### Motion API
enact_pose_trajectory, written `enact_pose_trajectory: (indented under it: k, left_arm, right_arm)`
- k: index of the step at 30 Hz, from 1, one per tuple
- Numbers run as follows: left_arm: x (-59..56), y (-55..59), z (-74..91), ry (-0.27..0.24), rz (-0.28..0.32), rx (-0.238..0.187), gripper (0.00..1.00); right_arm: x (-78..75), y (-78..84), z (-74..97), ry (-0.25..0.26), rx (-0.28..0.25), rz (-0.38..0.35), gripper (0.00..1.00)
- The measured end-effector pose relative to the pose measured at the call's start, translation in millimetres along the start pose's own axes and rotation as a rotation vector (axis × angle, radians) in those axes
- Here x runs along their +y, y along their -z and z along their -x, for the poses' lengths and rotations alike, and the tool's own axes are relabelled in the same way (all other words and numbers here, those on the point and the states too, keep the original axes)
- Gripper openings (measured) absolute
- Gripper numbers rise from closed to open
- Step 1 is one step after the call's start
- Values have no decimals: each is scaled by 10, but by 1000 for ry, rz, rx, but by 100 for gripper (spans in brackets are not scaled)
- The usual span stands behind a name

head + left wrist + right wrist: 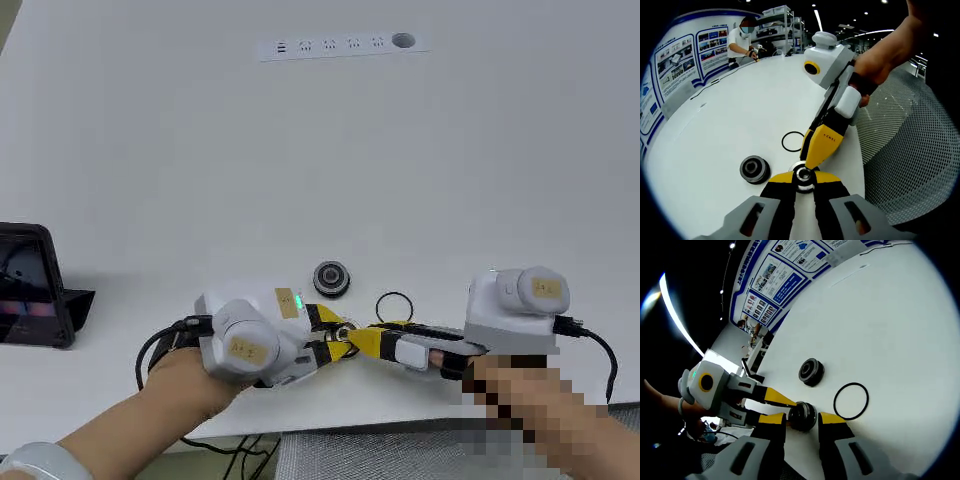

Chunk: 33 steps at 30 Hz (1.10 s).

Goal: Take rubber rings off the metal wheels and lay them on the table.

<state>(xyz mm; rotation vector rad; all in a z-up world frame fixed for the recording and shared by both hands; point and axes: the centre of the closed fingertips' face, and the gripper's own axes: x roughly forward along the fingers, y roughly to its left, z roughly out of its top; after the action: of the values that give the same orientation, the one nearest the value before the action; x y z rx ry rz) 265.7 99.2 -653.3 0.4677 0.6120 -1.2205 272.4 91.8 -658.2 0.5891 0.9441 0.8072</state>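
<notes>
A metal wheel (804,175) is clamped between the jaws of the left gripper (803,181), near the front edge of the table (300,150). The right gripper (802,420) is narrowed about the same wheel; whether its ring is actually pinched cannot be told. 1 rubber ring (394,306) is already laid near a 2nd wheel (331,278). The wheel is best held steady while the ring is peeled off from 1 edge, not dragged straight.

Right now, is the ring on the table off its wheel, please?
Off: the rubber ring lies flat on the table, empty inside, beside the loose wheel.
</notes>
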Motion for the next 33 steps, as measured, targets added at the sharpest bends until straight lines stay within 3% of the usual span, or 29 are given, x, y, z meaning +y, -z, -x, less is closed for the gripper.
enact_pose_trajectory:
  k: [10,16,25,33]
  left_arm:
    - [0,3,-3,-2,4,-5,13]
    - [1,2,-4,-4,7,-7,13]
    - [-1,9,-4,-3,7,-8,13]
    - [-1,7,-4,-3,8,-8,13]
  right_arm:
    - [62,31,-26,-33,19,-39,27]
    - [90,39,21,-66,29,-102,27]
    - [74,65,8,-59,30,-107,24]
    - [-5,71,38,-24,34,-94,13]
